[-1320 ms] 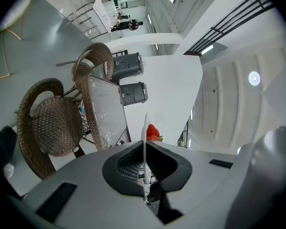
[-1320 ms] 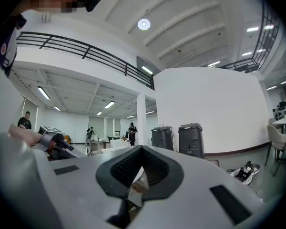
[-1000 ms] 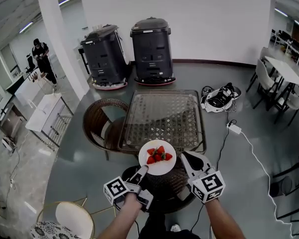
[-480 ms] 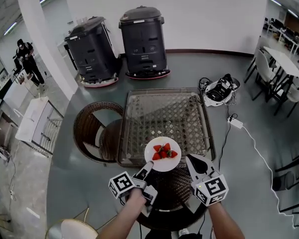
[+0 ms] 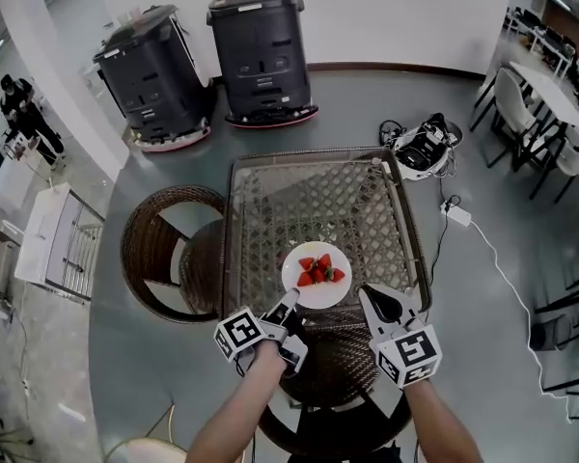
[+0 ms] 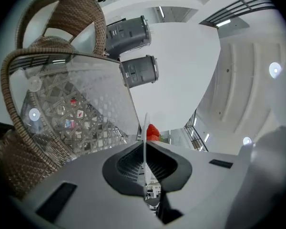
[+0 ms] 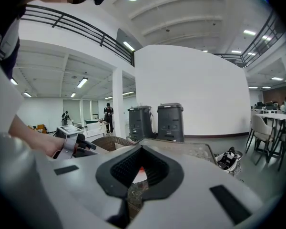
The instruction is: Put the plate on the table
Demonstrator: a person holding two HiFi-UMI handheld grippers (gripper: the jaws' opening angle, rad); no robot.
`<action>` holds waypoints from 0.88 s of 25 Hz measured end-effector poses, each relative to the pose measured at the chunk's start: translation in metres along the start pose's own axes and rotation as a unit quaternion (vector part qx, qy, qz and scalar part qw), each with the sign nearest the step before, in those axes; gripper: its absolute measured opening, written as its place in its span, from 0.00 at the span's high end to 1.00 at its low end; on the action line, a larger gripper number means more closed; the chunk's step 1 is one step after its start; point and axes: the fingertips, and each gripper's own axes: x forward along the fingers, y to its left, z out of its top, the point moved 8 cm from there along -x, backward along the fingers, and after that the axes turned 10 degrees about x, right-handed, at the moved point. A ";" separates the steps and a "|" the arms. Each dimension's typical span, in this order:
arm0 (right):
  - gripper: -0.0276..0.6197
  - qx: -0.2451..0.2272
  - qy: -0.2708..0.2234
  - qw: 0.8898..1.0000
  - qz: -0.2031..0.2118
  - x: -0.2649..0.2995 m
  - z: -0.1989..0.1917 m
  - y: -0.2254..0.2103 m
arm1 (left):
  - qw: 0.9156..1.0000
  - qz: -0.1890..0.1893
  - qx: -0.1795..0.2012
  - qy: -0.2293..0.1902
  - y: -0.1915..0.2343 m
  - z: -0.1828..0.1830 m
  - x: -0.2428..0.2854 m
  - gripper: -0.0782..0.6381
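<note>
A white plate with red strawberries on it hangs over the near edge of the glass-topped wicker table. My left gripper is shut on the plate's near left rim. In the left gripper view the plate's rim runs edge-on between the jaws, with a strawberry beyond it. My right gripper is just right of the plate, apart from it, jaws together and holding nothing. In the right gripper view a bit of the plate shows past the right gripper.
One wicker chair stands left of the table, another below my grippers. Two dark machines stand beyond the table. A bag with cables lies on the floor at right. A person stands far left.
The plate, held by my left gripper, has moved forward from the table's near edge to over the glass top. My right gripper followed alongside.
</note>
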 end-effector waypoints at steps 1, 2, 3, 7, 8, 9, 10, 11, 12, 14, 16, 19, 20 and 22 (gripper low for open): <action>0.95 0.001 0.005 1.000 -0.001 0.007 -0.002 -0.003 | 1.000 0.002 -0.003 0.002 0.006 0.003 0.007 0.87; 0.95 0.002 0.009 1.000 -0.003 0.013 -0.004 -0.005 | 1.000 0.005 -0.006 0.004 0.012 0.006 0.015 0.87; 0.95 0.005 0.013 1.000 -0.005 0.018 -0.007 -0.008 | 1.000 0.008 -0.008 0.007 0.019 0.007 0.022 0.87; 0.95 0.013 0.026 1.000 -0.012 0.038 -0.022 -0.021 | 1.000 0.015 -0.018 0.015 0.045 0.011 0.048 0.87; 0.95 0.014 0.030 0.999 -0.014 0.042 -0.025 -0.024 | 0.999 0.017 -0.022 0.018 0.051 0.011 0.053 0.87; 0.95 0.017 0.034 0.999 -0.016 0.045 -0.027 -0.027 | 0.999 0.021 -0.026 0.020 0.056 0.010 0.058 0.87; 0.95 0.019 0.038 0.999 -0.018 0.048 -0.030 -0.030 | 0.999 0.025 -0.030 0.022 0.061 0.010 0.062 0.87; 0.95 0.022 0.042 0.999 -0.020 0.051 -0.032 -0.032 | 0.999 0.028 -0.034 0.025 0.066 0.010 0.066 0.87; 0.95 0.025 0.044 0.998 -0.022 0.055 -0.034 -0.034 | 0.999 0.031 -0.037 0.027 0.070 0.011 0.069 0.87; 0.95 0.029 0.047 0.998 -0.023 0.061 -0.038 -0.036 | 0.998 0.035 -0.040 0.032 0.078 0.011 0.076 0.87; 0.95 0.033 0.051 0.998 -0.026 0.066 -0.043 -0.038 | 0.998 0.040 -0.042 0.038 0.087 0.011 0.081 0.87; 0.95 0.038 0.054 0.997 -0.029 0.071 -0.048 -0.040 | 0.997 0.049 -0.050 0.040 0.097 0.009 0.088 0.87; 0.95 0.039 0.055 0.997 -0.030 0.072 -0.049 -0.042 | 0.996 0.051 -0.054 0.040 0.099 0.008 0.090 0.87; 0.95 0.041 0.057 0.997 -0.032 0.072 -0.053 -0.044 | 0.996 0.053 -0.056 0.042 0.103 0.006 0.095 0.87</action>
